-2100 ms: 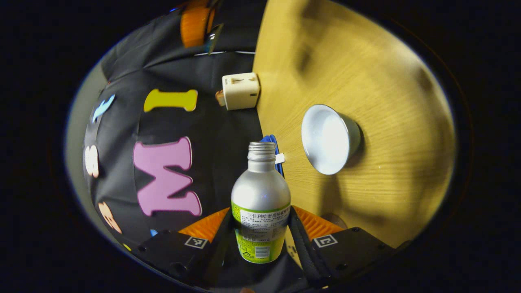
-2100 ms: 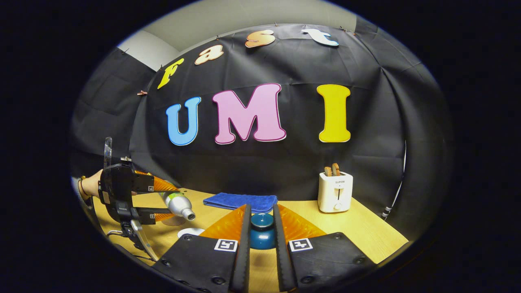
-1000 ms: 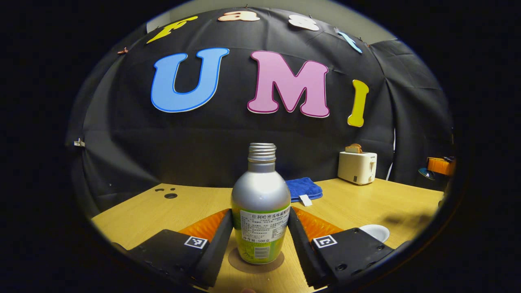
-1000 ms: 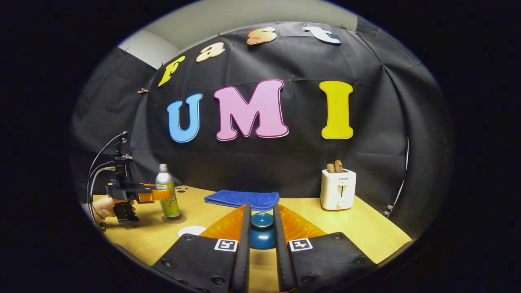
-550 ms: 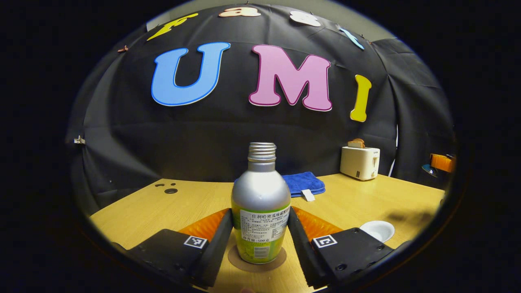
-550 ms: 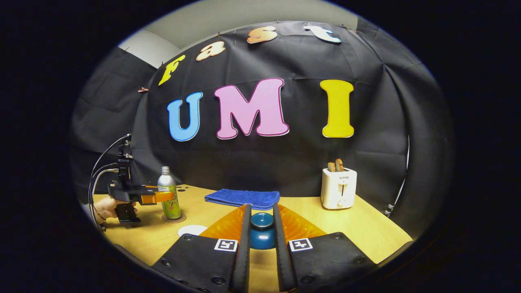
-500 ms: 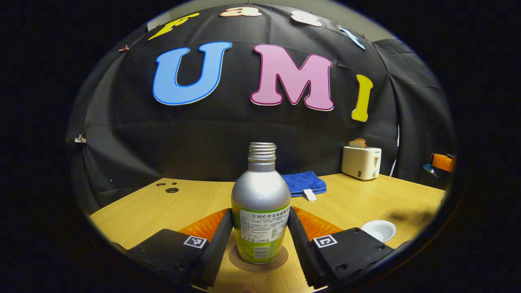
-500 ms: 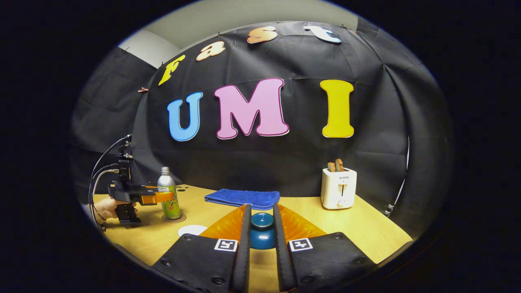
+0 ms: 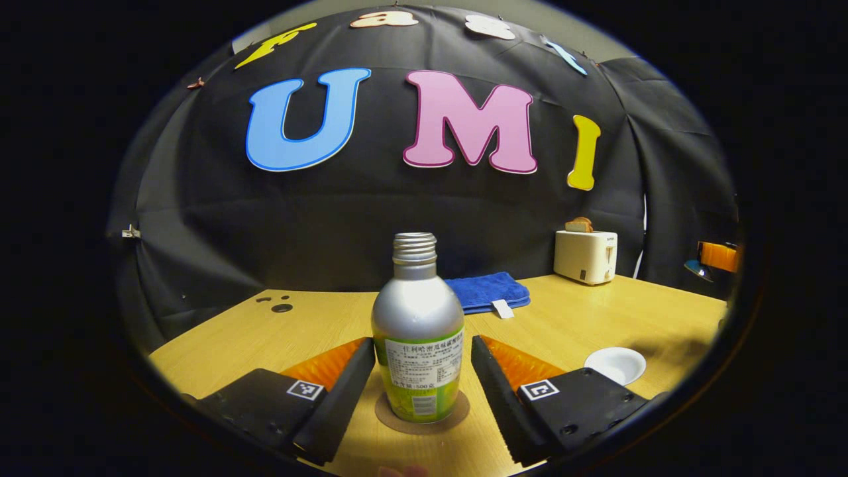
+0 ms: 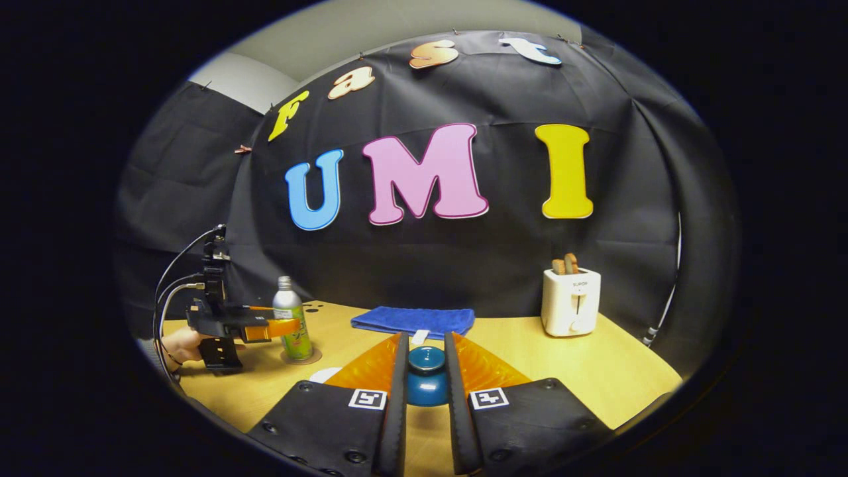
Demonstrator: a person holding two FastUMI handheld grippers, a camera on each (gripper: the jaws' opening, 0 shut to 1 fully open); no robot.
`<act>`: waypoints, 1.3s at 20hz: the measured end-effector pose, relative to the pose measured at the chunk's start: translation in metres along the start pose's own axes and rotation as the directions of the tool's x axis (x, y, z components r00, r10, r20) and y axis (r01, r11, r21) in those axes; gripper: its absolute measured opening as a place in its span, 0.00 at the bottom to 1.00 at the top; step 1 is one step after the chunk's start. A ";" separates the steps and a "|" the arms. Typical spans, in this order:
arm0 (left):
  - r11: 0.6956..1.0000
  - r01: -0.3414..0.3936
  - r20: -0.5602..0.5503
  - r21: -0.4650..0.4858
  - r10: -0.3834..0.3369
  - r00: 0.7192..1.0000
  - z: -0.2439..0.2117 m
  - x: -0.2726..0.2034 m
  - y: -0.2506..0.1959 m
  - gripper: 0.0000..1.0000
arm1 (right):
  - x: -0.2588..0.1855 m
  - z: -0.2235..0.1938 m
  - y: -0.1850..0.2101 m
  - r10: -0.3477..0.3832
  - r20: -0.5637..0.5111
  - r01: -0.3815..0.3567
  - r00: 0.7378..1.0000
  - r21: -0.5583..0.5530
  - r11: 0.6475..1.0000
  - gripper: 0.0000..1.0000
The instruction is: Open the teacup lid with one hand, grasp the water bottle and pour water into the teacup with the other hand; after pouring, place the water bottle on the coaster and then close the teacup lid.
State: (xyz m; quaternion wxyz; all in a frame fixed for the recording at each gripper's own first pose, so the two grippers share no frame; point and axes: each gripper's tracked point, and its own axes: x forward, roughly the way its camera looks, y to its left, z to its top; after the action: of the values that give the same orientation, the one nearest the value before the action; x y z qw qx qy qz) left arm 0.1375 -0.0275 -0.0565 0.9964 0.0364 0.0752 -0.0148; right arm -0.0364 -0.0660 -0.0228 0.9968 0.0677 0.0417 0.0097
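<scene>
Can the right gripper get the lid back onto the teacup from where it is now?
Probably yes. The right gripper is shut on the lid, and the teacup sits open on the table, well clear of the bottle on its coaster.

Black cloth wall [image 9: 371, 212] behind wood table [image 9: 596, 318]; grey wall [image 10: 371, 26] above, dim light.

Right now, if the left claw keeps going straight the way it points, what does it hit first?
The water bottle. It stands upright on the coaster between the open fingers of the left claw, dead ahead. Beyond it, probably the blue cloth.
</scene>
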 end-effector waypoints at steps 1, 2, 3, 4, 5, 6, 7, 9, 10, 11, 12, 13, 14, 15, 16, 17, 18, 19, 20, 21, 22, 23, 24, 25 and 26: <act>1.000 0.009 0.003 -0.013 -0.009 1.000 0.001 -0.005 -0.001 0.92 | 0.002 -0.003 0.009 0.021 -0.007 -0.021 1.000 0.010 1.000 0.34; 1.000 0.015 0.006 -0.022 -0.015 1.000 0.000 -0.014 -0.003 0.92 | 0.005 -0.006 0.019 0.044 -0.015 -0.044 0.999 0.021 0.999 0.36; 0.999 0.017 0.010 -0.029 -0.017 1.000 0.001 -0.019 -0.004 0.92 | 0.008 -0.009 0.028 0.062 -0.020 -0.061 0.998 0.029 0.998 0.36; 0.999 0.016 0.014 -0.034 -0.015 1.000 0.000 -0.025 -0.004 0.92 | 0.014 -0.015 0.035 0.077 -0.035 -0.076 0.996 0.033 0.997 0.36; 0.999 0.011 0.017 -0.037 -0.010 1.000 -0.001 -0.031 -0.003 0.92 | 0.019 -0.020 0.043 0.090 -0.051 -0.089 0.995 0.033 0.996 0.27; 1.000 0.003 0.016 -0.031 -0.002 1.000 -0.003 -0.037 -0.002 0.92 | 0.026 -0.025 0.053 0.104 -0.072 -0.102 0.992 0.031 0.994 0.31; 1.000 -0.009 0.019 -0.019 0.009 1.000 -0.004 -0.043 0.000 0.92 | 0.031 -0.029 0.063 0.122 -0.087 -0.120 0.989 0.028 0.992 0.31; 1.000 -0.025 0.035 0.005 0.025 0.999 -0.002 -0.052 0.000 0.92 | 0.043 -0.038 0.084 0.154 -0.117 -0.153 0.981 0.018 0.988 0.31; 1.000 -0.026 0.043 0.006 0.026 0.999 -0.001 -0.056 -0.001 0.92 | 0.049 -0.047 0.091 0.161 -0.140 -0.162 0.977 0.008 0.987 0.31; 1.000 -0.019 0.050 -0.002 0.019 0.999 -0.001 -0.059 -0.005 0.92 | 0.056 -0.054 0.096 0.167 -0.163 -0.169 0.972 0.000 0.986 0.31; 1.000 -0.008 0.055 -0.013 0.009 0.998 -0.001 -0.061 -0.009 0.92 | 0.061 -0.062 0.100 0.169 -0.186 -0.172 0.968 -0.003 0.985 0.27; 1.000 -0.003 0.058 -0.018 0.004 0.998 -0.001 -0.063 -0.011 0.92 | 0.066 -0.070 0.104 0.171 -0.206 -0.174 0.963 0.000 0.985 0.31; 1.000 -0.003 0.062 -0.020 0.004 0.998 -0.002 -0.064 -0.009 0.92 | 0.071 -0.076 0.106 0.171 -0.223 -0.174 0.960 0.005 0.985 0.31; 1.000 -0.001 0.063 -0.020 0.003 0.998 -0.002 -0.064 -0.008 0.92 | 0.074 -0.082 0.108 0.171 -0.236 -0.174 0.957 0.009 0.985 0.31; 1.000 0.000 0.066 -0.023 0.001 0.998 -0.003 -0.065 -0.007 0.92 | 0.078 -0.085 0.110 0.171 -0.243 -0.174 0.955 0.009 0.985 0.31; 1.000 0.002 0.067 -0.026 0.000 0.998 -0.004 -0.066 -0.006 0.92 | 0.081 -0.088 0.111 0.166 -0.255 -0.171 0.953 0.004 0.985 0.31; 1.000 -0.002 0.069 -0.032 0.004 0.998 -0.005 -0.066 -0.003 0.92 | 0.083 -0.093 0.111 0.163 -0.265 -0.169 0.950 0.001 0.986 0.31; 0.999 -0.007 0.073 -0.037 0.009 0.997 -0.005 -0.067 0.000 0.92 | 0.084 -0.097 0.112 0.164 -0.276 -0.170 0.947 0.001 0.985 0.31; 0.999 -0.009 0.077 -0.045 0.012 0.997 -0.005 -0.067 0.002 0.92 | 0.085 -0.100 0.113 0.166 -0.286 -0.173 0.944 0.000 0.985 0.31; 0.999 -0.005 0.076 -0.050 0.009 0.997 -0.005 -0.067 0.002 0.93 | 0.086 -0.103 0.115 0.162 -0.293 -0.172 0.942 -0.007 0.985 0.31; 0.999 -0.002 0.075 -0.053 0.006 0.997 -0.007 -0.067 0.002 0.92 | 0.086 -0.106 0.114 0.158 -0.301 -0.170 0.941 -0.014 0.985 0.31; 0.999 0.003 0.073 -0.053 0.001 0.997 -0.007 -0.068 0.002 0.92 | 0.087 -0.108 0.114 0.155 -0.307 -0.168 0.939 -0.019 0.986 0.31; 0.999 0.006 0.071 -0.051 -0.003 0.997 -0.008 -0.067 0.001 0.92 | 0.087 -0.111 0.113 0.152 -0.314 -0.167 0.937 -0.022 0.986 0.31; 0.999 0.008 0.071 -0.050 -0.005 0.997 -0.008 -0.067 0.001 0.92 | 0.087 -0.113 0.113 0.151 -0.319 -0.166 0.936 -0.023 0.986 0.31; 0.999 0.011 0.072 -0.051 -0.007 0.997 -0.007 -0.067 0.000 0.93 | 0.086 -0.114 0.113 0.151 -0.324 -0.167 0.934 -0.022 0.986 0.31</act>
State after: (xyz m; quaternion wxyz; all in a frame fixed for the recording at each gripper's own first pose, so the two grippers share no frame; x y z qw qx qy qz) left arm 0.0698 -0.0249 -0.0534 0.9990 0.0098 0.0399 -0.0185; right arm 0.0382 0.0636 -0.1266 0.9740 0.0437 0.1977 0.1020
